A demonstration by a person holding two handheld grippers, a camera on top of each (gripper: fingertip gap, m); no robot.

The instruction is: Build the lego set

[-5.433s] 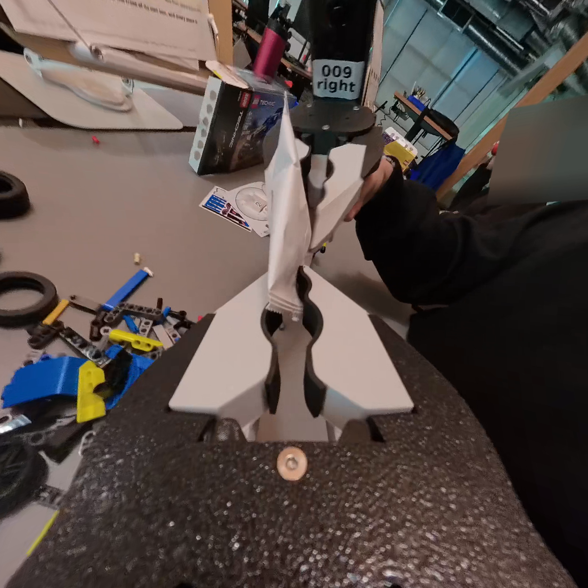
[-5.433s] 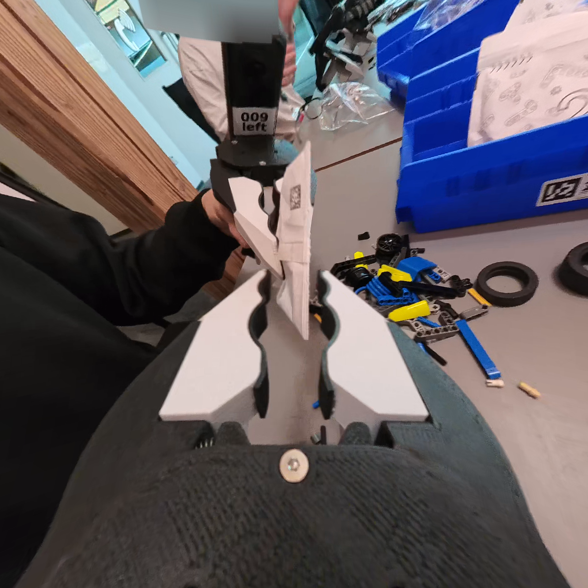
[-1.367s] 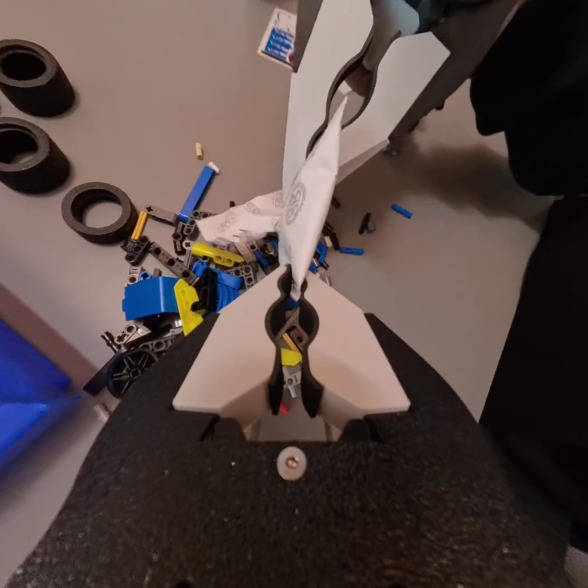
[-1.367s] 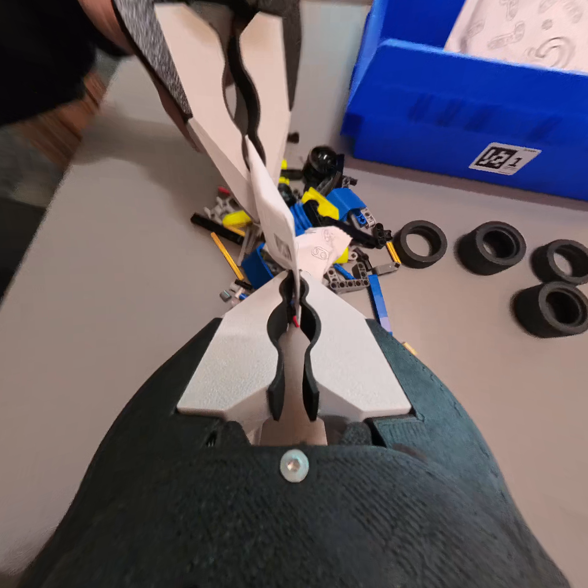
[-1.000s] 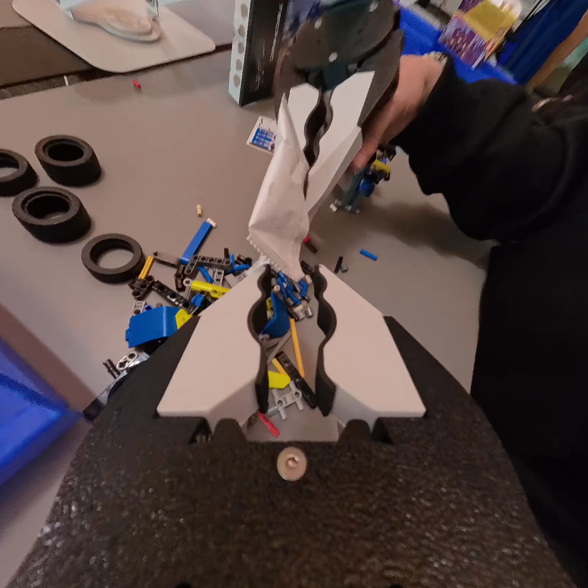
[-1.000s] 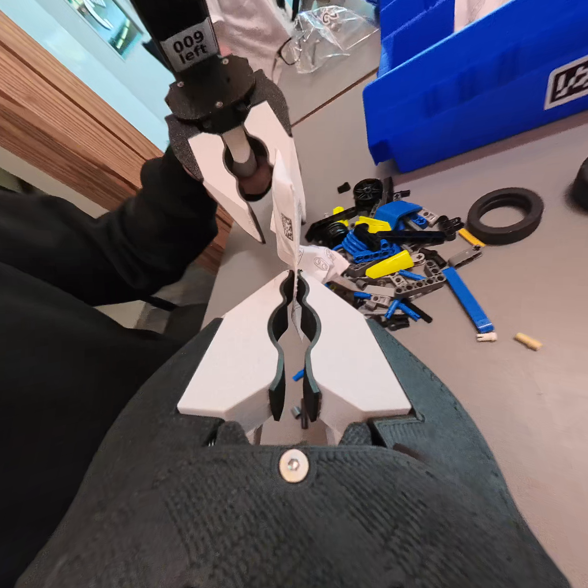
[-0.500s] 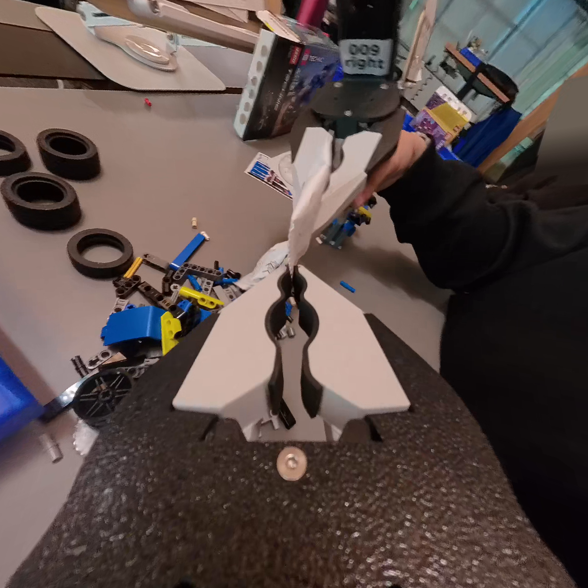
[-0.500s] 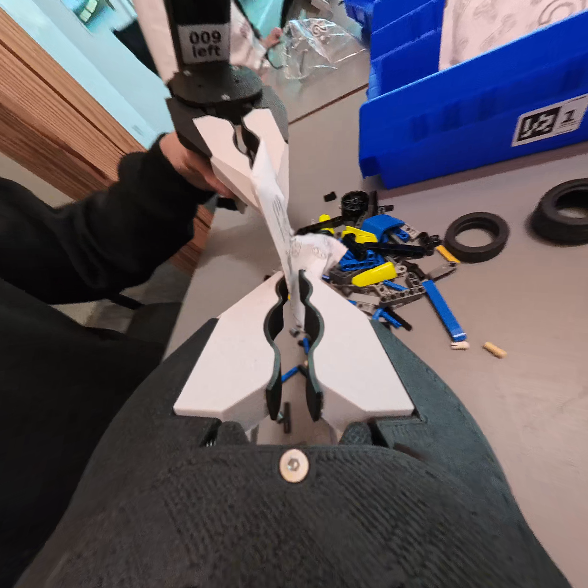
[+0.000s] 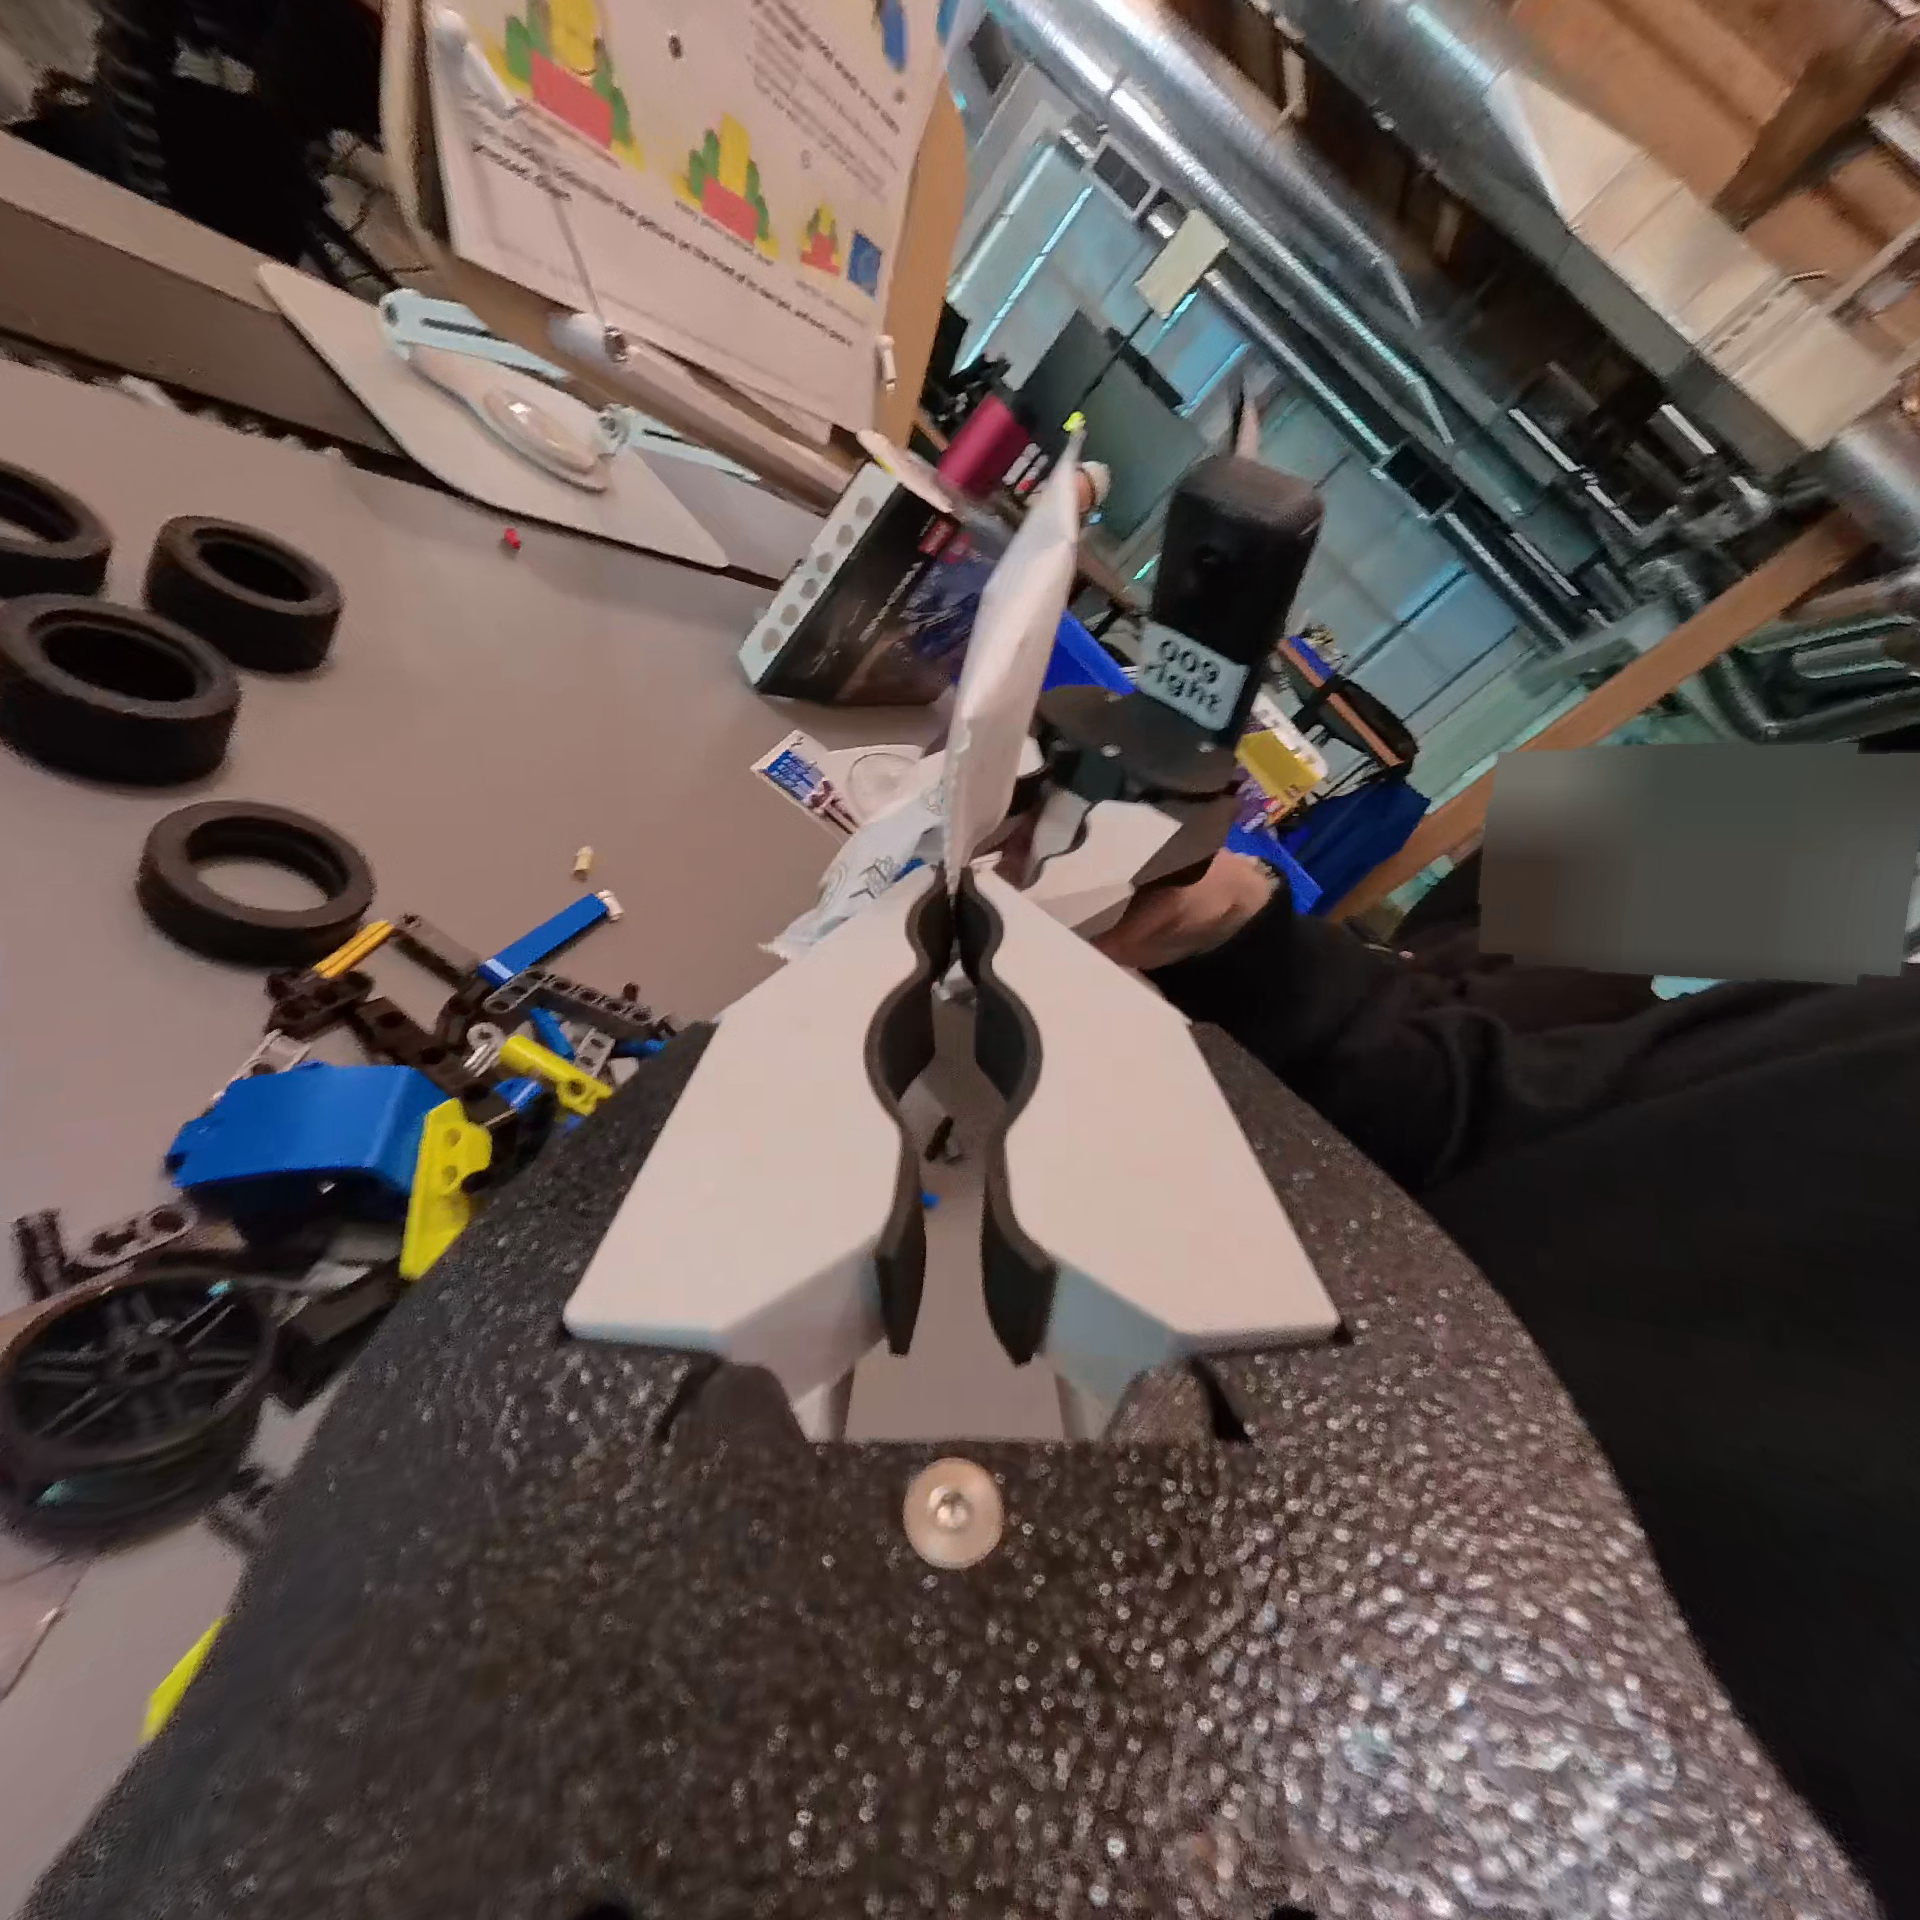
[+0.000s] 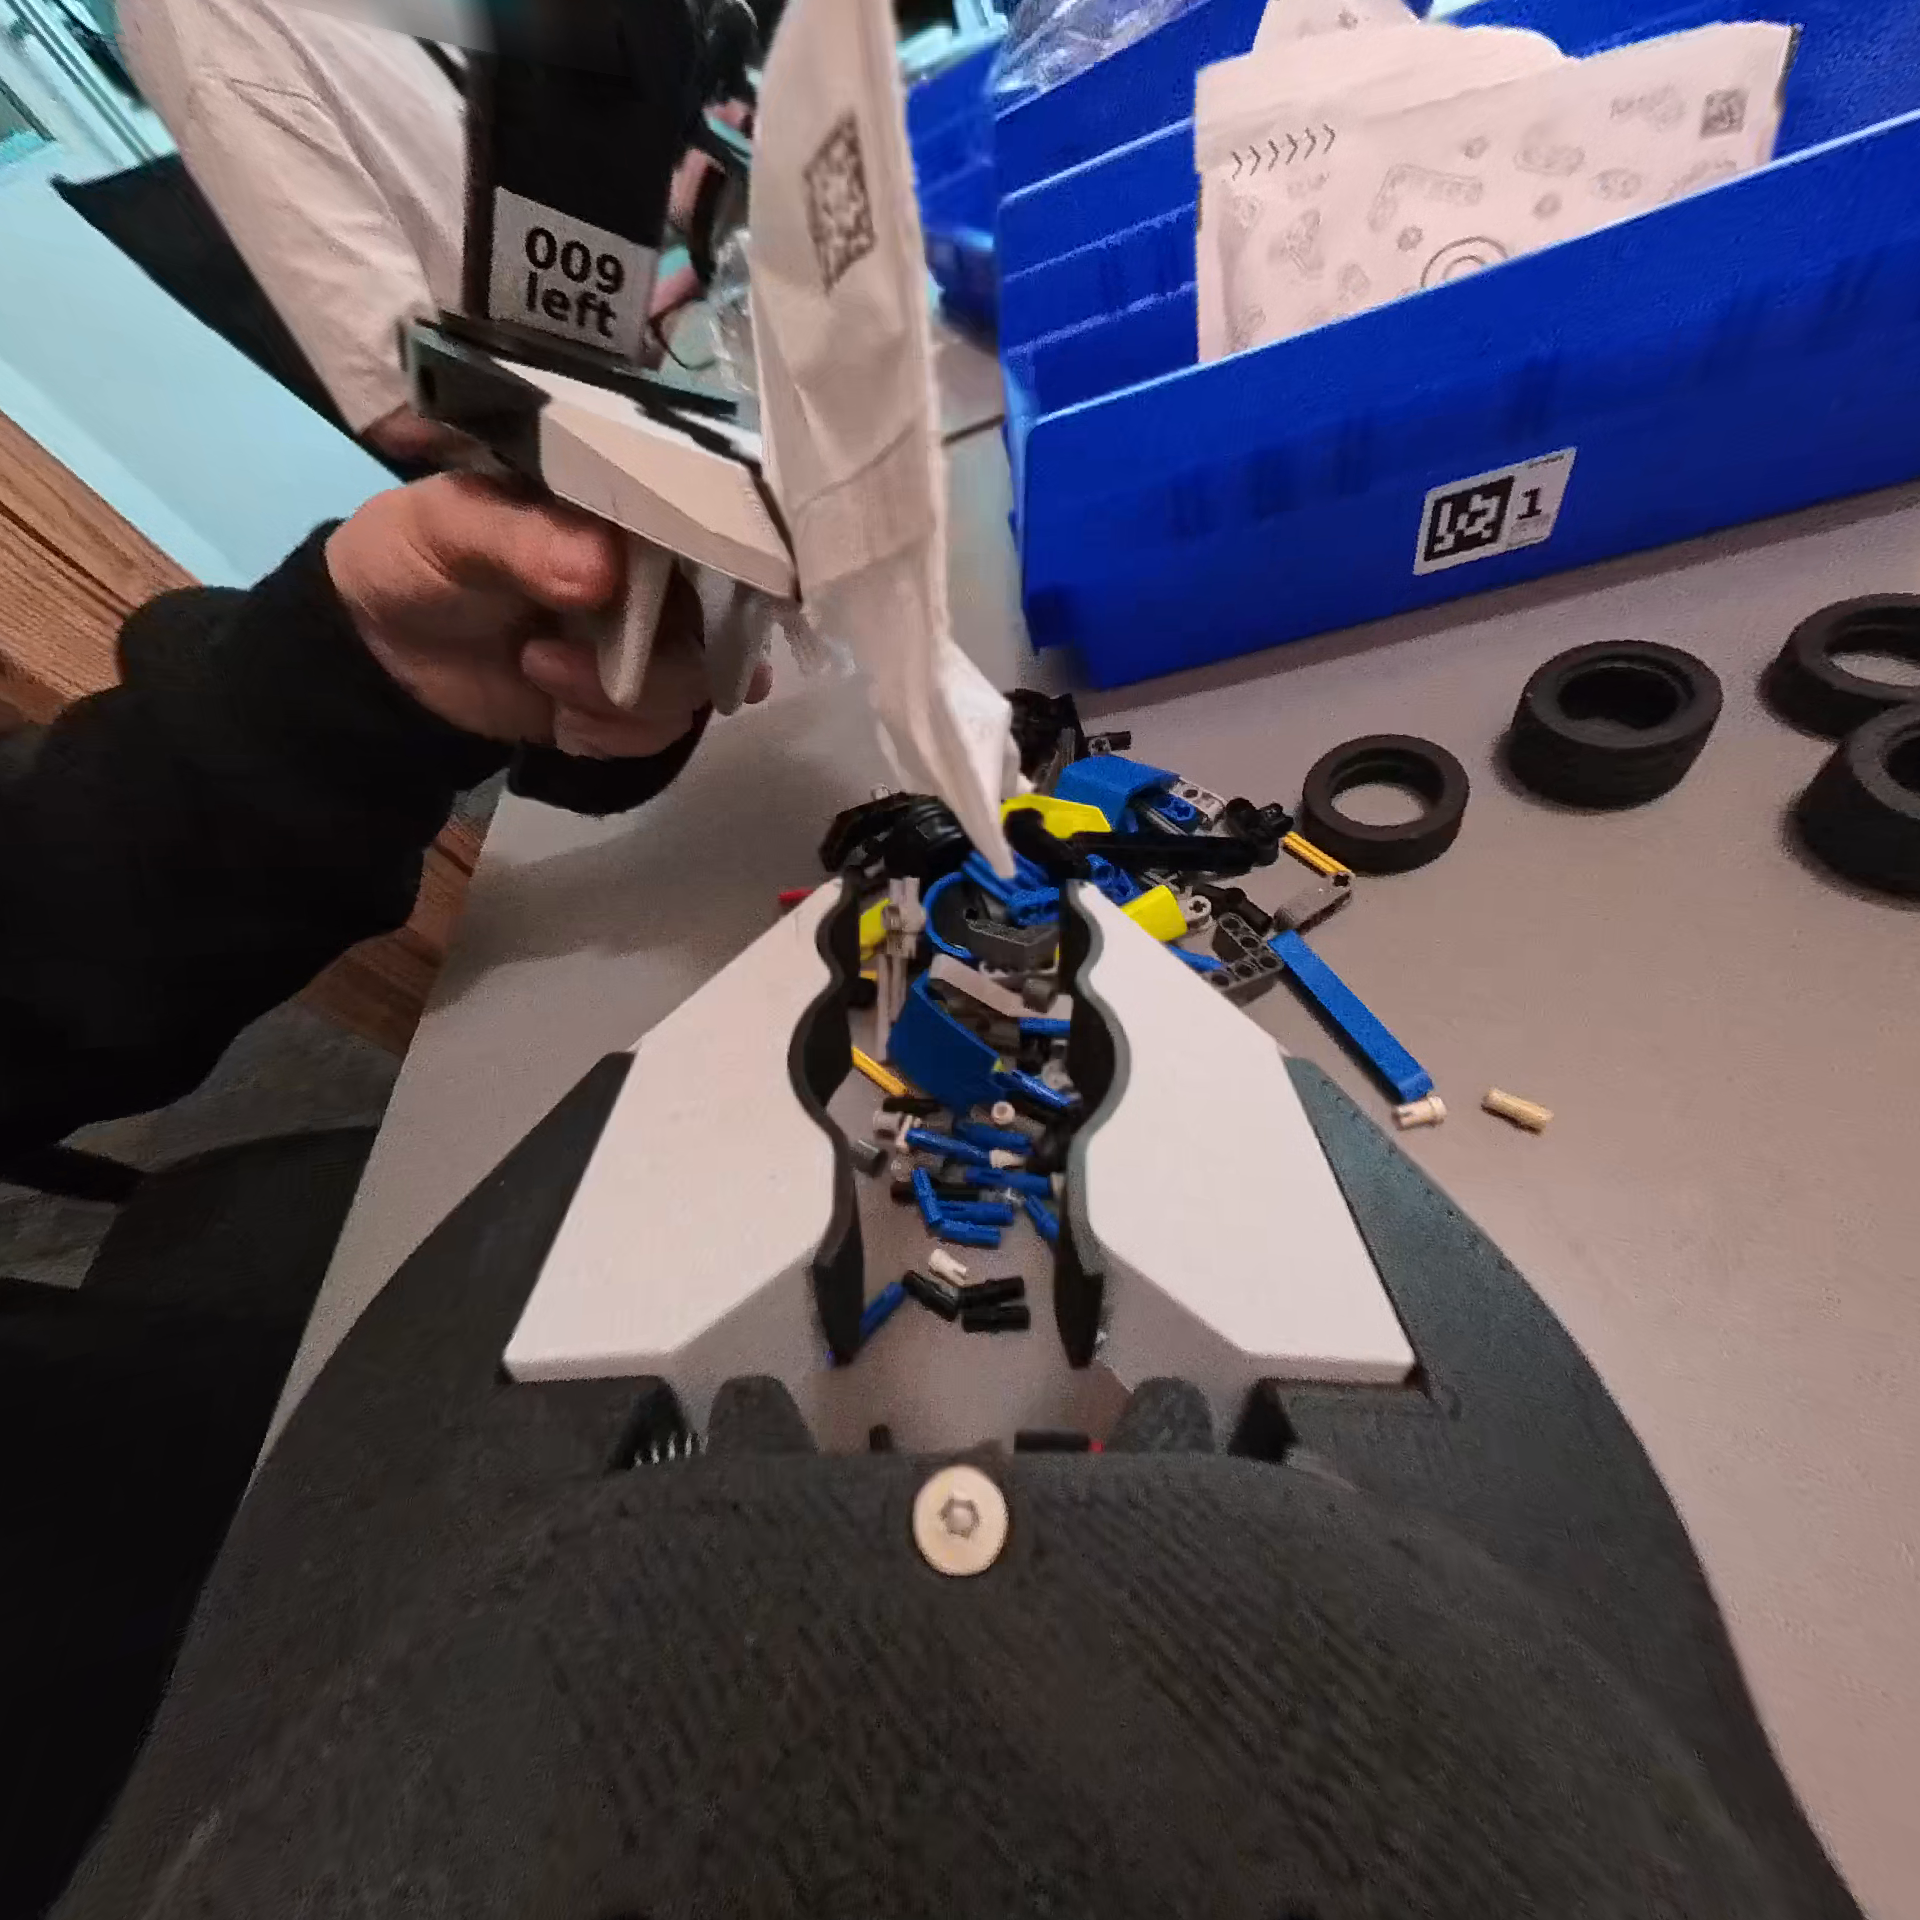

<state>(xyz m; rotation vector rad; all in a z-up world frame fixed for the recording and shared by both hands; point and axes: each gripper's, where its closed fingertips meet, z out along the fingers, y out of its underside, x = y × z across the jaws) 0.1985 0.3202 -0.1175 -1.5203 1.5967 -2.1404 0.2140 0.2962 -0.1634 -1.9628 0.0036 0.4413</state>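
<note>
My left gripper (image 9: 956,894) is shut on the lower edge of a white paper parts bag (image 9: 1003,665), which stands up from its fingertips. In the right wrist view the left gripper (image 10: 779,530) holds that bag (image 10: 852,343) at the upper left, and the bag's lower end hangs over the pile. My right gripper (image 10: 961,894) is open and empty, with its fingers on either side of a pile of loose blue, yellow, black and grey lego pieces (image 10: 1039,935) on the grey table. The pile also shows in the left wrist view (image 9: 416,1070).
Blue bins (image 10: 1455,436) stand at the back right, one holding another white bag (image 10: 1455,177). Black tyres (image 10: 1382,800) (image 10: 1610,722) lie to the right of the pile. In the left wrist view, tyres (image 9: 255,883), a lego box (image 9: 883,613) and a black wheel rim (image 9: 125,1371) sit on the table. Spacing between my two grippers at the tips: around 6 cm. Both grippers' tips are roughly 15 cm from the black wheel rim (image 9: 125,1371).
My right gripper has opened and let go of the bag. My left gripper keeps hold of the bag and has lifted it upright; more small pieces lie on the table under the right gripper.
</note>
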